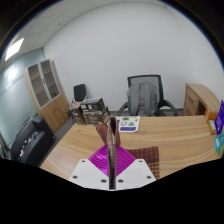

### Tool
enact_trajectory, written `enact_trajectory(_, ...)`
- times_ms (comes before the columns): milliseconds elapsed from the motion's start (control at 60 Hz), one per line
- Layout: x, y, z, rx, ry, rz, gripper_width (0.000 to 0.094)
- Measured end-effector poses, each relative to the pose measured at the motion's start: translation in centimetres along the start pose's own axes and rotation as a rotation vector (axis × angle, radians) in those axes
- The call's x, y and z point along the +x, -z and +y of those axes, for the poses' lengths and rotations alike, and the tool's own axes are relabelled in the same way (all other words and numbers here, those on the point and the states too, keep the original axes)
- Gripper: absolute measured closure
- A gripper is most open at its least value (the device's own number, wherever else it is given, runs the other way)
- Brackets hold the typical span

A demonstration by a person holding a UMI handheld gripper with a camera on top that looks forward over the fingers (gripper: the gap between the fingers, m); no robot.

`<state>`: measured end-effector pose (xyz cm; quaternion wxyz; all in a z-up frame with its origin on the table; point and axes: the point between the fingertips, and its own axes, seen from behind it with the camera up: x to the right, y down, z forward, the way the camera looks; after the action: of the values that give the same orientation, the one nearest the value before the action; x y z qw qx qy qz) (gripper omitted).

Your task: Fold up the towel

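Gripper (112,150) raised above the table (170,140) – we judge its fingers pinched onto the checked towel (140,160), lifting one edge to carry it over.

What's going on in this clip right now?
A hand-held gripper hangs over a wooden desk in an office, with its two fingers closed on a fold of a patterned towel and lifting it off the desk. The rest of the towel lies on the desk just beside the fingers. A grey office chair stands beyond the desk, and a small box sits on the desk ahead of the gripper.
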<state>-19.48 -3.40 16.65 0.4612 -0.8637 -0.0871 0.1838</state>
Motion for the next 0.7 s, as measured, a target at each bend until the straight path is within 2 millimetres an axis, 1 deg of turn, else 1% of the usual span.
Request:
enact_trajectory(67, 3.9, -0.6, 0.6, -0.018, 0.01, 0.059, 0.0888)
enact_trajectory(133, 7.1, -1.4, 2.2, -0.049, 0.006, 0.098, 0.0888)
enact_trajectory(150, 8.2, -1.6, 2.8, -0.05, 0.01, 0.103, 0.0889)
enact_trajectory(200, 10.1, -2.0, 3.9, -0.077, 0.021, 0.135, 0.0885)
enact_trajectory(250, 11.5, -2.5, 5.0, -0.098, 0.026, 0.157, 0.0868)
enact_trajectory(283, 12.1, -2.9, 5.7, -0.107, 0.027, 0.158, 0.0835)
enact_trajectory(350, 13.3, -3.1, 6.8, -0.129, 0.037, 0.164, 0.0736)
enact_trajectory(383, 14.0, -3.0, 7.1, -0.137, 0.051, 0.181, 0.0659)
enact_trajectory(417, 14.6, -2.8, 7.1, -0.139, 0.07, 0.201, 0.0539)
enact_trajectory(467, 15.1, -2.2, 6.8, -0.134, 0.099, 0.223, 0.0299)
enact_trajectory(517, 15.1, -1.2, 6.2, -0.13, 0.12, 0.239, 0.0063)
enact_trajectory(583, 14.6, 0.8, 5.2, -0.109, 0.139, 0.259, 0.0084)
enact_trajectory(700, 12.3, 5.2, 3.4, -0.071, 0.159, 0.282, 0.0076)
